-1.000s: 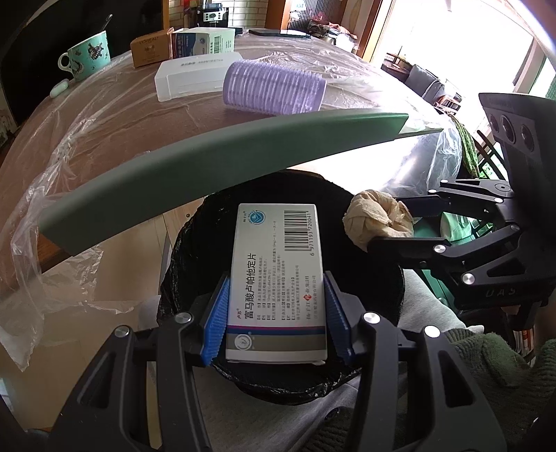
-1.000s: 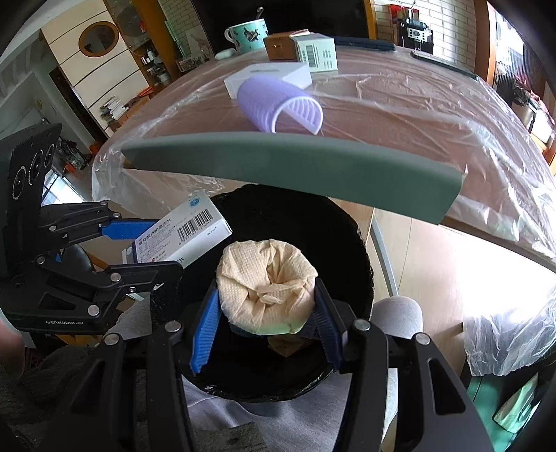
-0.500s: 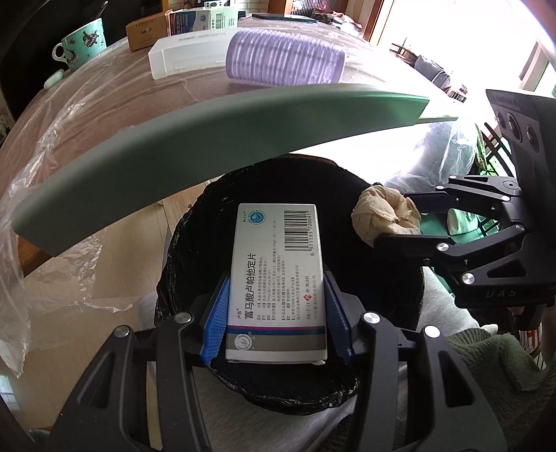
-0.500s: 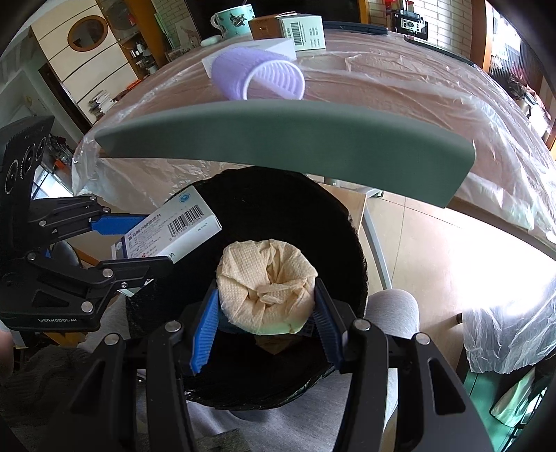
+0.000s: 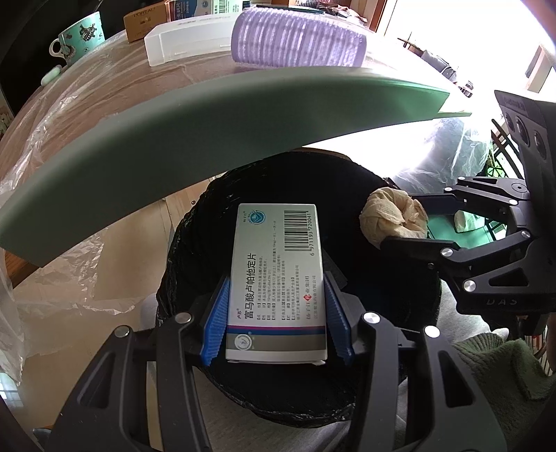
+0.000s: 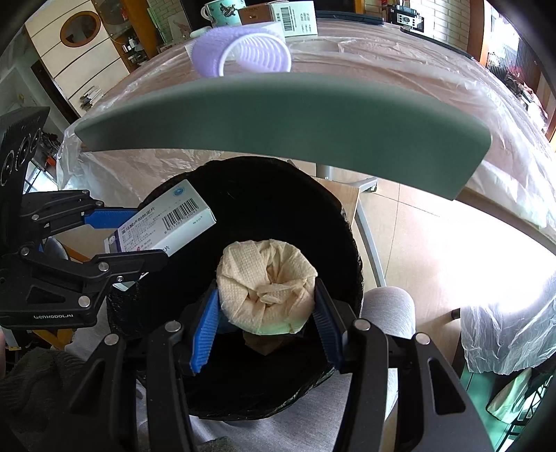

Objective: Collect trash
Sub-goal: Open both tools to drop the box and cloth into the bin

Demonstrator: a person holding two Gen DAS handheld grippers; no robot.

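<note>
My left gripper (image 5: pixel 276 314) is shut on a white medicine box (image 5: pixel 278 278) and holds it over the open mouth of a black-lined trash bin (image 5: pixel 194 222). My right gripper (image 6: pixel 266 321) is shut on a crumpled beige tissue wad (image 6: pixel 266 295) and holds it over the same bin (image 6: pixel 333 222). The right gripper and tissue (image 5: pixel 394 217) show at the right of the left wrist view. The left gripper and box (image 6: pixel 163 222) show at the left of the right wrist view.
A grey-green table edge (image 5: pixel 215 121) overhangs the bin. On the plastic-covered table stand a purple hair roller (image 5: pixel 297 40), a white flat box (image 5: pixel 184 43), a teal mug (image 5: pixel 78 38) and cartons (image 6: pixel 293 17). A grey table leg (image 6: pixel 368 215) stands right of the bin.
Both grippers have moved forward toward the table edge with their loads still held; the table edge and roller loom larger and the bin sits more directly below.
</note>
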